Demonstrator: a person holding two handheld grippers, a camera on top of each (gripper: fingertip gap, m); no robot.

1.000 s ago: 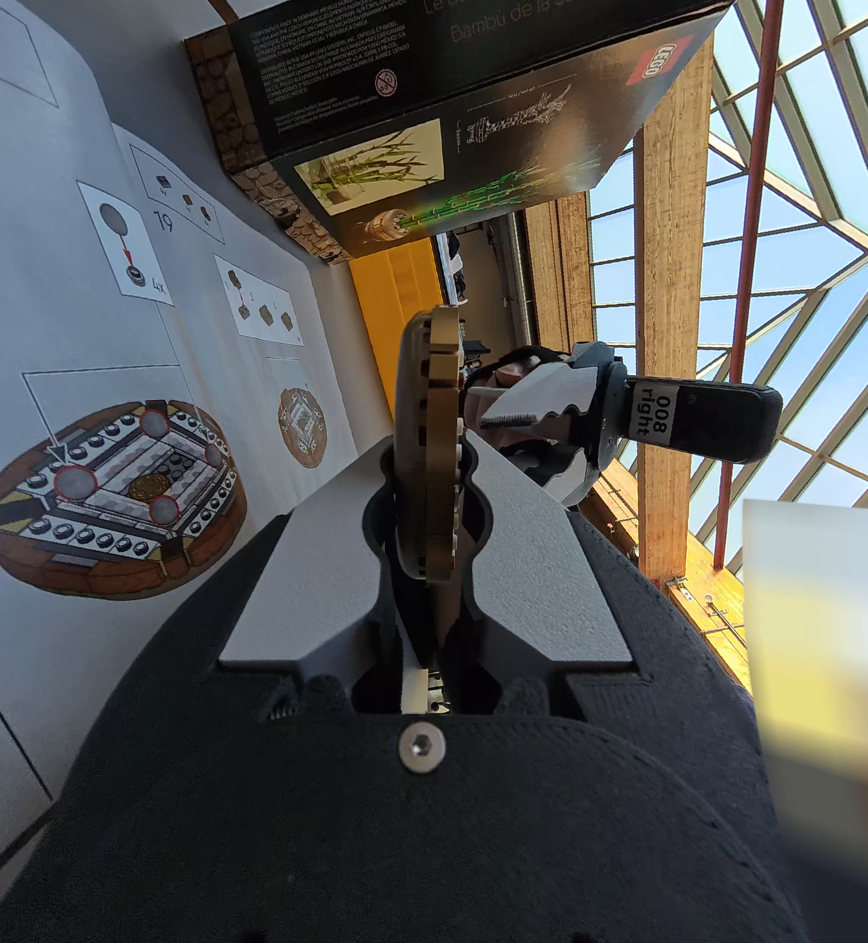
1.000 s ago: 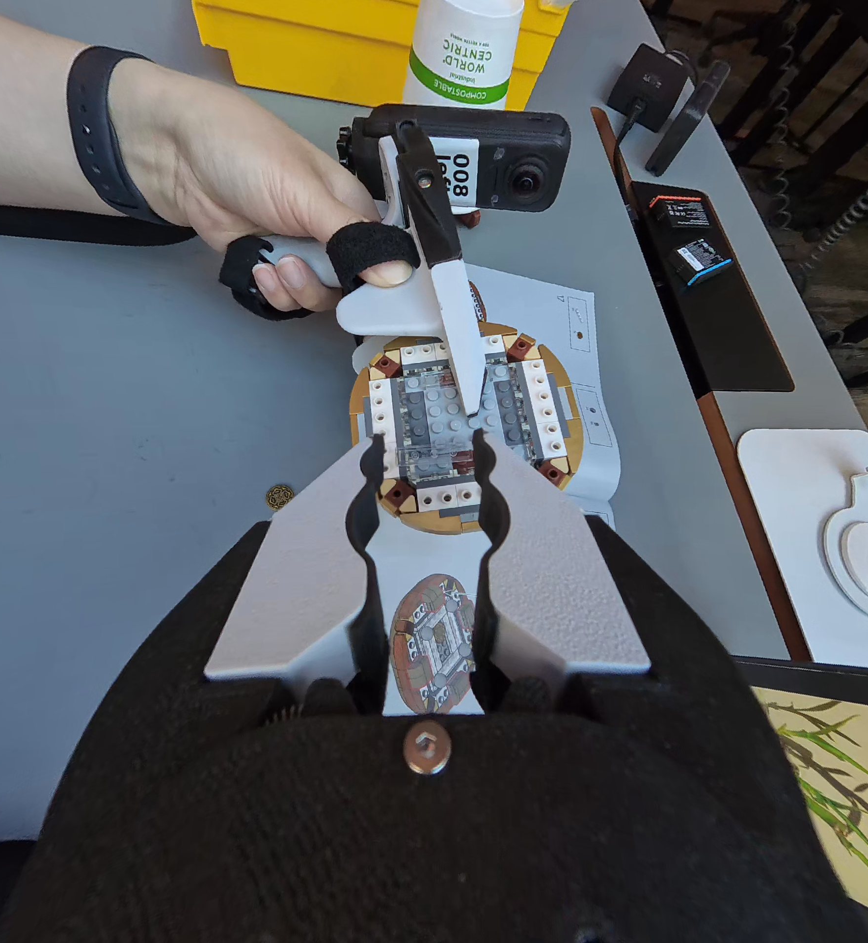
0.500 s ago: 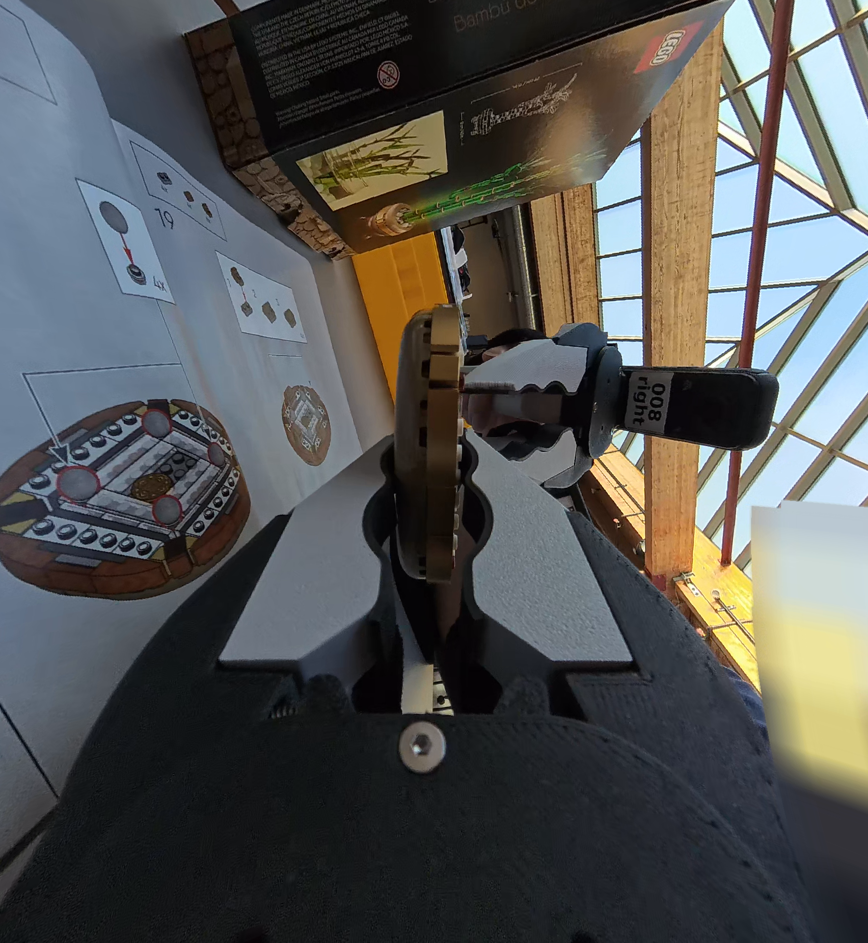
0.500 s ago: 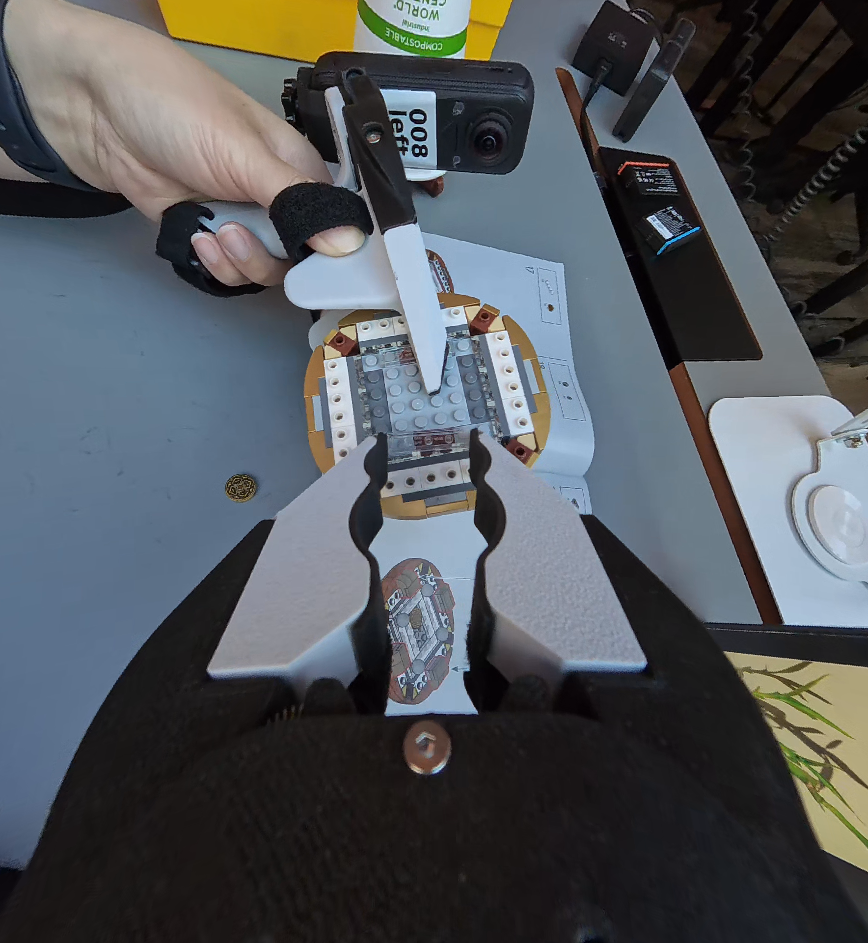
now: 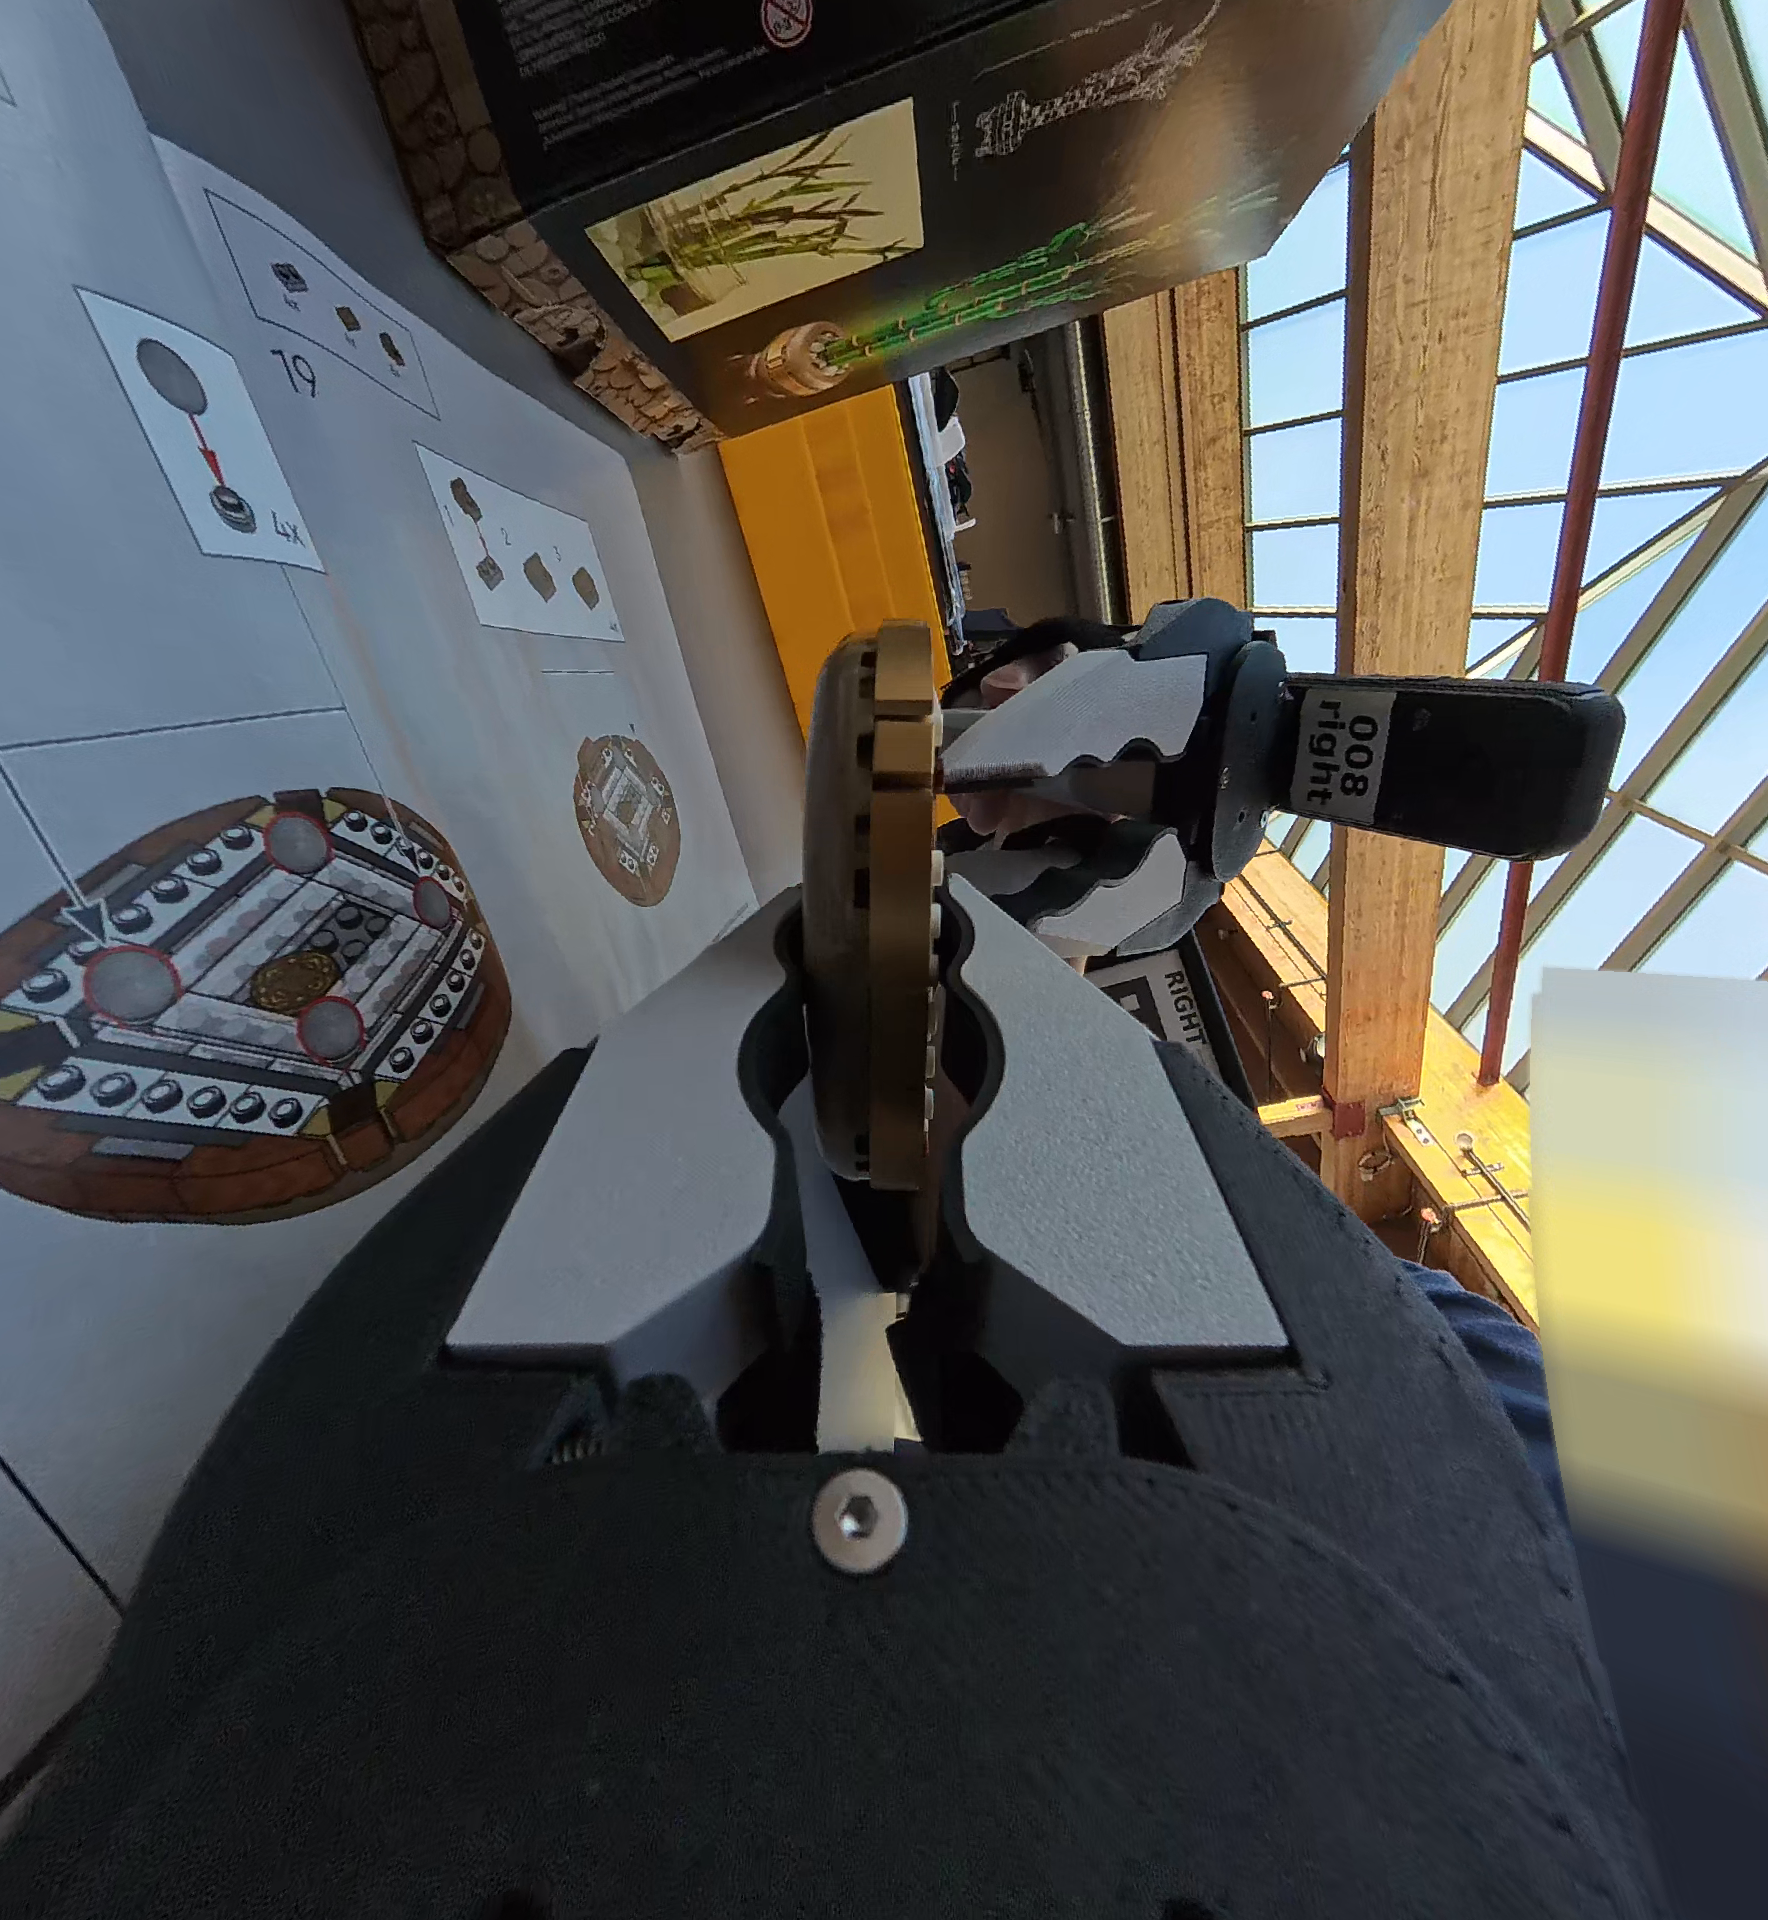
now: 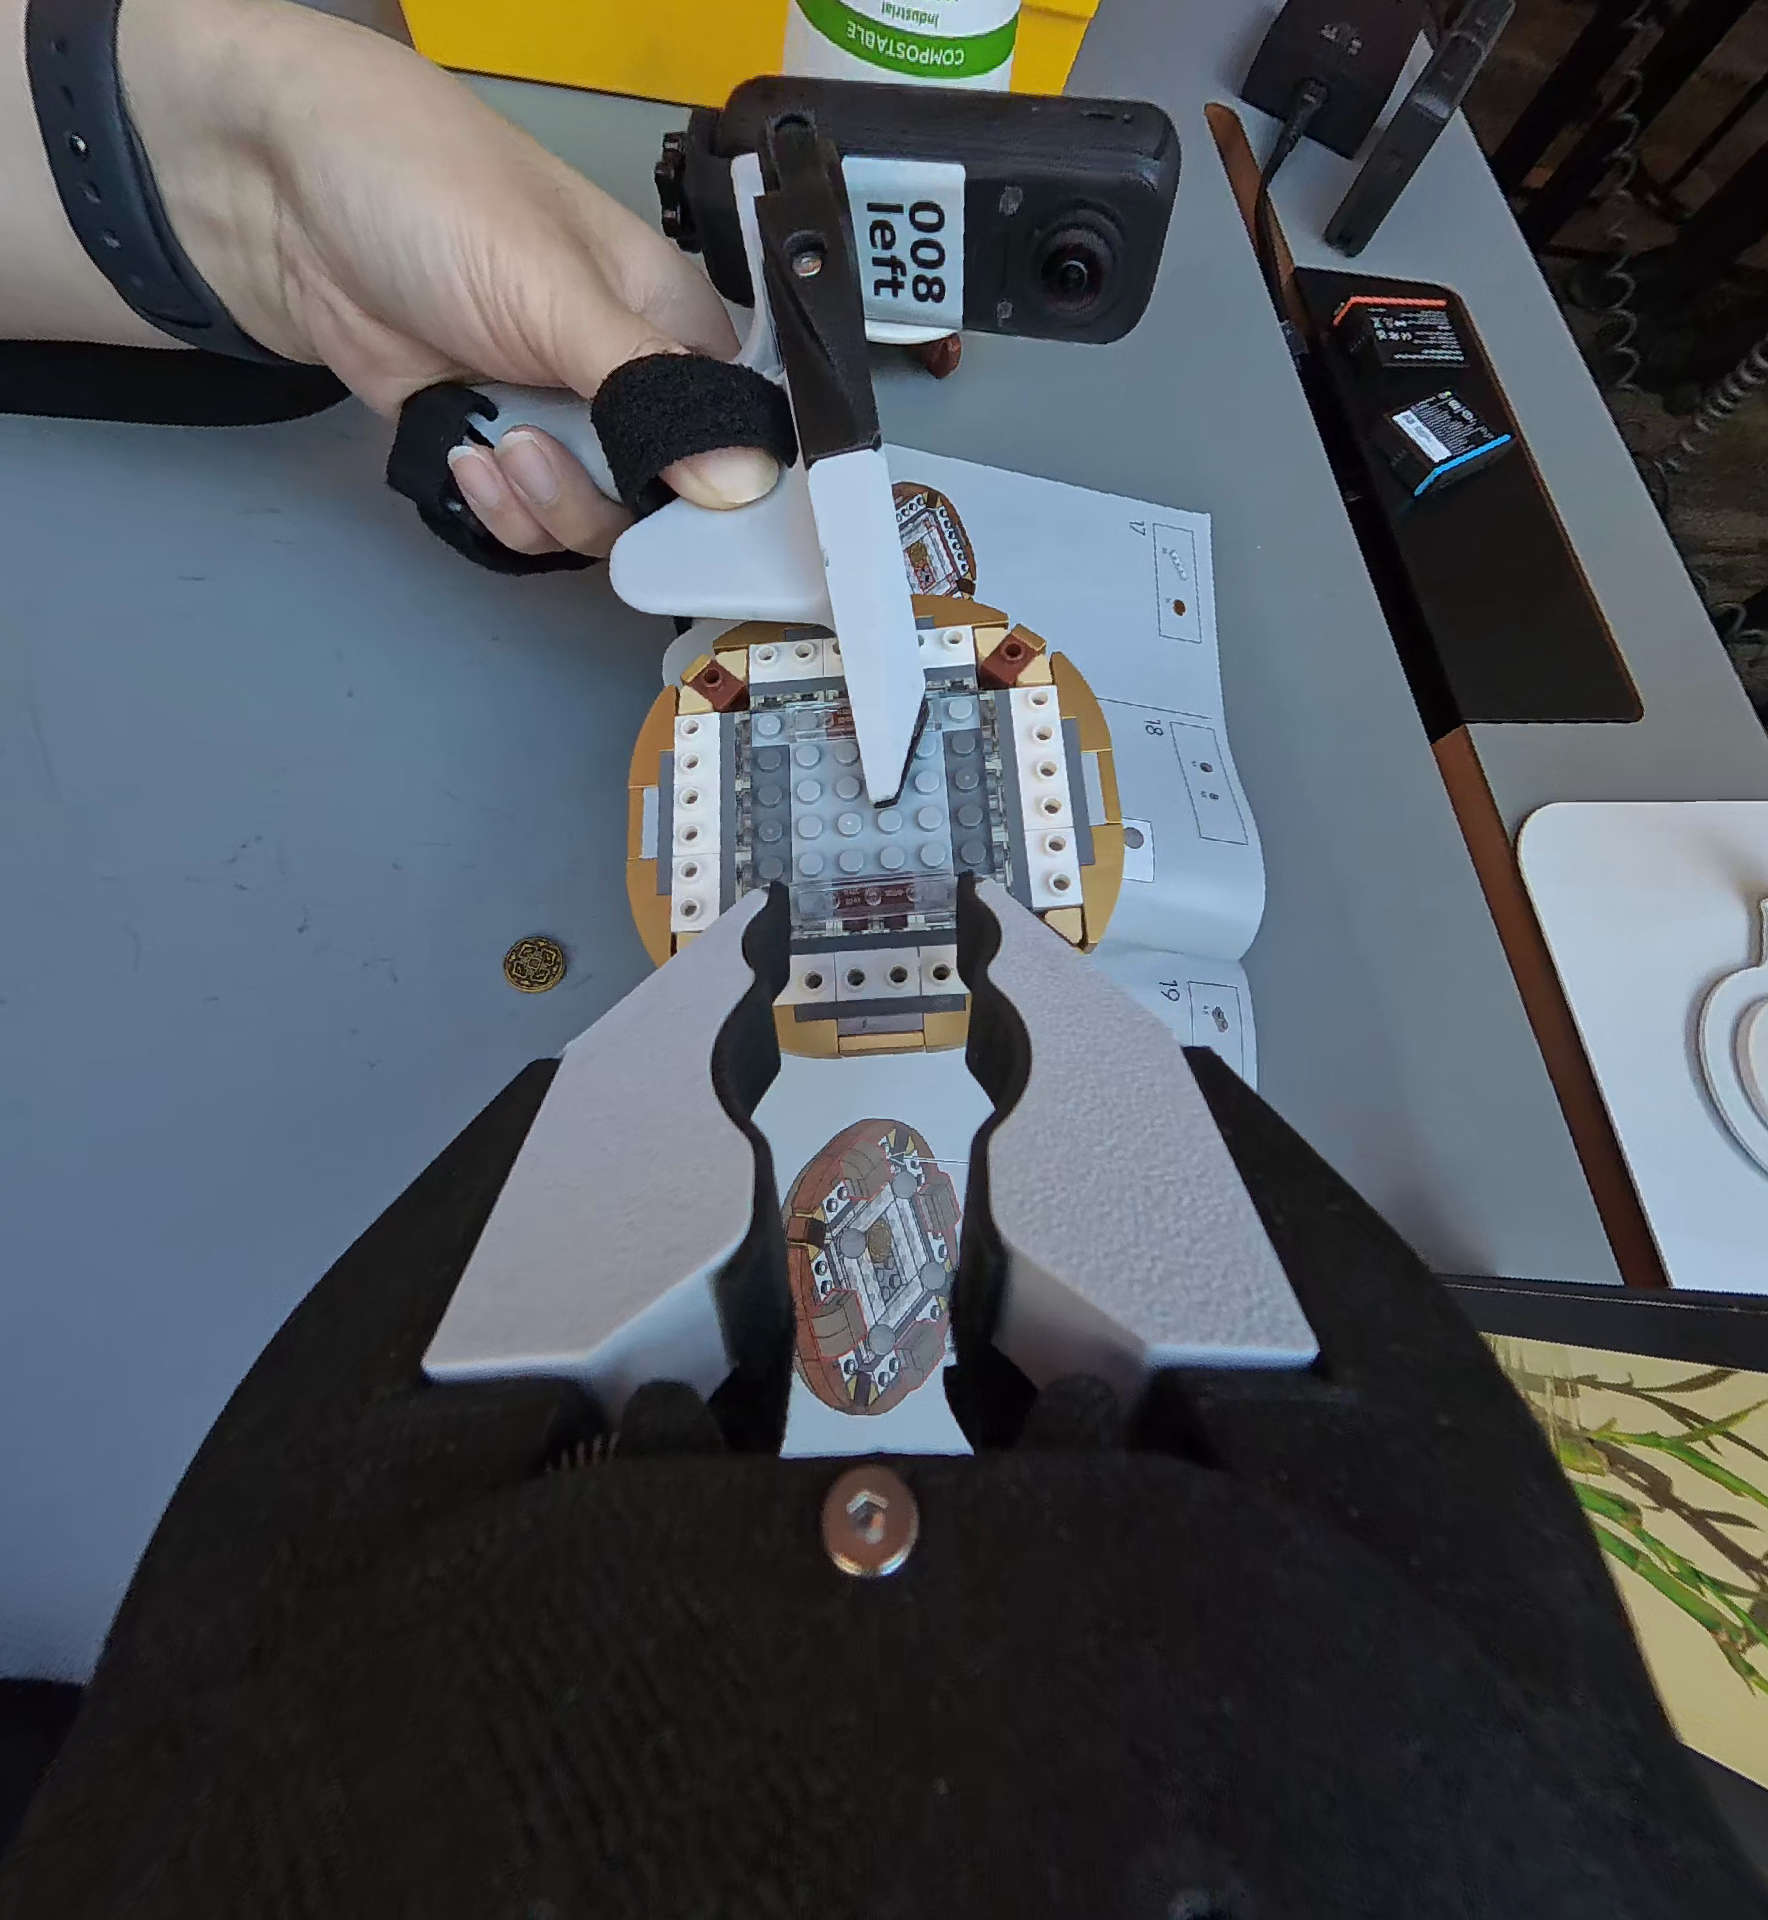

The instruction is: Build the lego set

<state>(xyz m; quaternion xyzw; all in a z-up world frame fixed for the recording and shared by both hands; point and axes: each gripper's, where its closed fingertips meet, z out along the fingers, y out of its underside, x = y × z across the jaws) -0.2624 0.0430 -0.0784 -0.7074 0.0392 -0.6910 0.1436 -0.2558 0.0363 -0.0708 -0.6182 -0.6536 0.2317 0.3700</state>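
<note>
The round Lego base, with a tan rim, white studded plates and a grey centre, is held just above the instruction booklet. My left gripper is shut on it, one finger across its top and the other hidden beneath. In the left wrist view the base stands edge-on between my left gripper's fingers. My right gripper is open and empty, its tips on either side of a clear plate at the base's near edge. It also shows in the left wrist view, tips at the base's studded face.
A small gold round piece lies on the grey table left of the base. The Lego box is at the near right. A white tray, black devices, a yellow bin and a white container stand around. My two grippers' fingertips are within a few centimetres of each other. The small gold round piece is about 11 cm from both grippers' fingertips.
My right gripper has moved forward to the base, so its open tips now reach the near edge. The left gripper keeps its hold on the base.
</note>
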